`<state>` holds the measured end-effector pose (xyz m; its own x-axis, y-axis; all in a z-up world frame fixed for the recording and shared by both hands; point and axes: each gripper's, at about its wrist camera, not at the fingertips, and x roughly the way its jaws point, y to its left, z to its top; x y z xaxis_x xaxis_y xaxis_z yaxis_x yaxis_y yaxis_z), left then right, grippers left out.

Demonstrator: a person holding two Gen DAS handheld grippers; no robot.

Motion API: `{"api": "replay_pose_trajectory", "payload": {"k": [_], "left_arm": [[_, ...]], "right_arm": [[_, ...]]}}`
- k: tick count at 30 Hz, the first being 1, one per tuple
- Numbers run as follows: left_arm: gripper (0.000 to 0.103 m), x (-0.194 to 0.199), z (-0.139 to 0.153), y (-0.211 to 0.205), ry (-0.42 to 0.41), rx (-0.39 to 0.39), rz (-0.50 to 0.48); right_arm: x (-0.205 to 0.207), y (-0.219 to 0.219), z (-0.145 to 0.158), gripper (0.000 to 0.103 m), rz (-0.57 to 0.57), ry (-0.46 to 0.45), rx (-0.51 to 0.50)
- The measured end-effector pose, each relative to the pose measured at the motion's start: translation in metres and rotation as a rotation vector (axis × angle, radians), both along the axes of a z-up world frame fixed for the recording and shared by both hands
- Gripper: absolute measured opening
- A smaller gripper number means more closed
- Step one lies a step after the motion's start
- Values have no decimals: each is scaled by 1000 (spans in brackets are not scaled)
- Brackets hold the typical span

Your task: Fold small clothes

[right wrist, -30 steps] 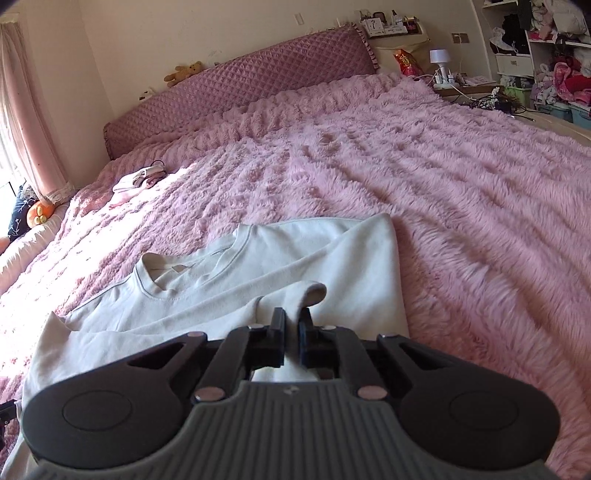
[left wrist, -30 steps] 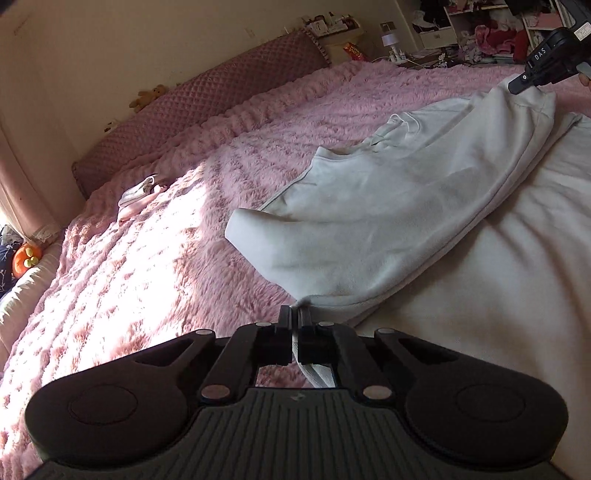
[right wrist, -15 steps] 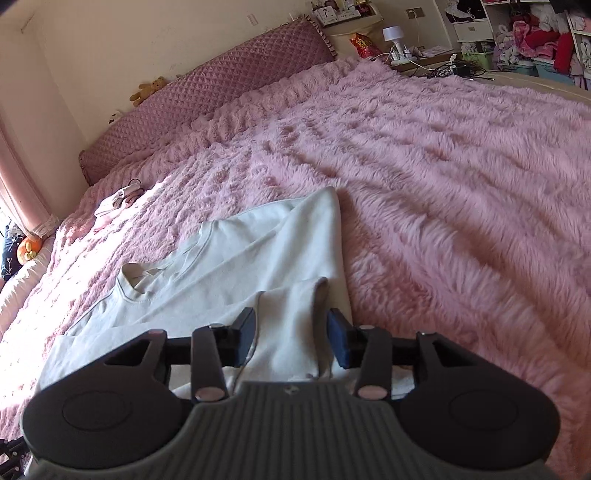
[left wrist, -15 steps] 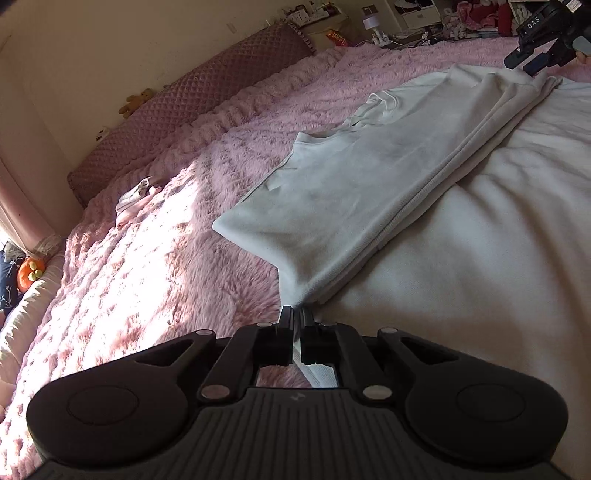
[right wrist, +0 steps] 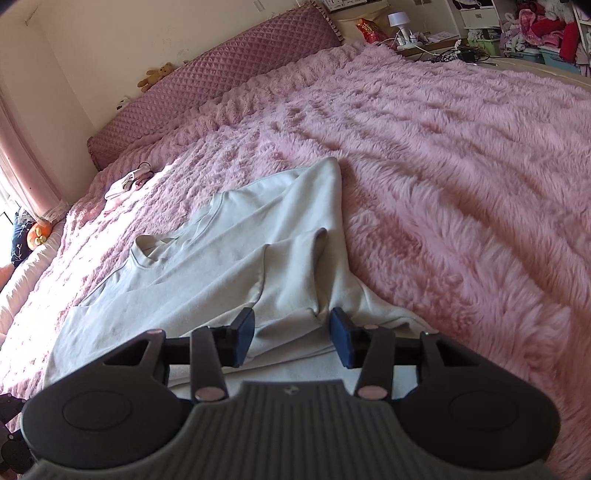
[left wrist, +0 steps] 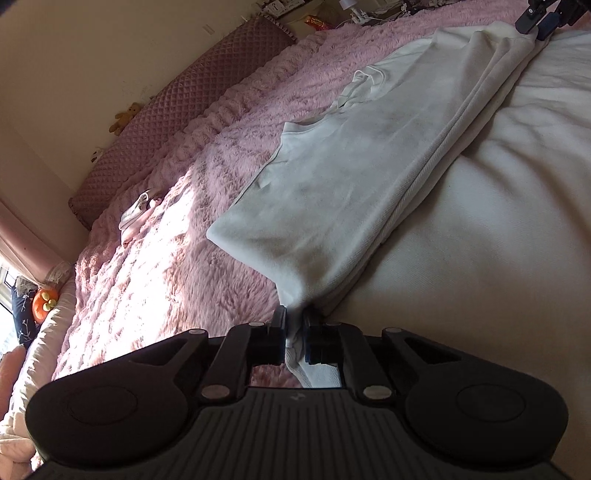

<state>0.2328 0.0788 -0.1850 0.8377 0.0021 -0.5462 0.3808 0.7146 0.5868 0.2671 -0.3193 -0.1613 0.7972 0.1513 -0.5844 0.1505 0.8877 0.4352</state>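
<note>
A white sweatshirt (left wrist: 351, 177) lies on the pink fluffy blanket (left wrist: 166, 258), its upper half folded over the lower white part (left wrist: 498, 258). My left gripper (left wrist: 294, 317) is shut on the near corner of the fold, with cloth pinched between its pads. At the far end of the fold sits my right gripper (left wrist: 537, 22). In the right wrist view the right gripper (right wrist: 291, 325) has its jaws apart and closing. The sweatshirt (right wrist: 221, 266) lies flat under and between them, and the blue pads do not press on it. The neckline shows to the left.
A quilted mauve headboard cushion (right wrist: 221, 74) with a teddy bear (right wrist: 157, 75) runs along the wall. A small white-pink garment (right wrist: 125, 184) lies on the blanket (right wrist: 443, 166) near it. A nightstand with a lamp (right wrist: 397, 20) and cluttered shelves (right wrist: 535, 33) stand beyond the bed.
The right gripper has opened and let go of the fold's edge, which now lies flat. The left gripper sank slightly, still pinching its corner. Both views have rolled.
</note>
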Motion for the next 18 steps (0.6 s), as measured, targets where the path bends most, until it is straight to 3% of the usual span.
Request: {"api": "replay_pose_trajectory", "payload": {"k": [1, 4, 7, 11, 14, 15, 17, 18], "left_arm": [[4, -1, 2, 1, -13, -19, 12], [3, -8, 14, 8, -55, -112, 78], [3, -11, 17, 11, -42, -161, 121], [3, -12, -1, 3, 8, -97, 115], [3, -13, 0, 1, 22, -95, 118], [3, -13, 2, 2, 32, -97, 121], [4, -17, 8, 2, 25, -91, 128], [11, -19, 12, 3, 27, -90, 133]], "right_arm": [[1, 1, 1, 7, 2, 3, -10], [-5, 0, 8, 2, -13, -14, -10], [-17, -4, 13, 2, -28, -28, -17], [-18, -7, -8, 1, -25, 32, -32], [-18, -9, -16, 2, -36, 36, -20], [-18, -10, -15, 4, -40, 39, -10], [-22, -13, -7, 24, -54, 39, 11], [-26, -15, 0, 26, -55, 30, 14]]}}
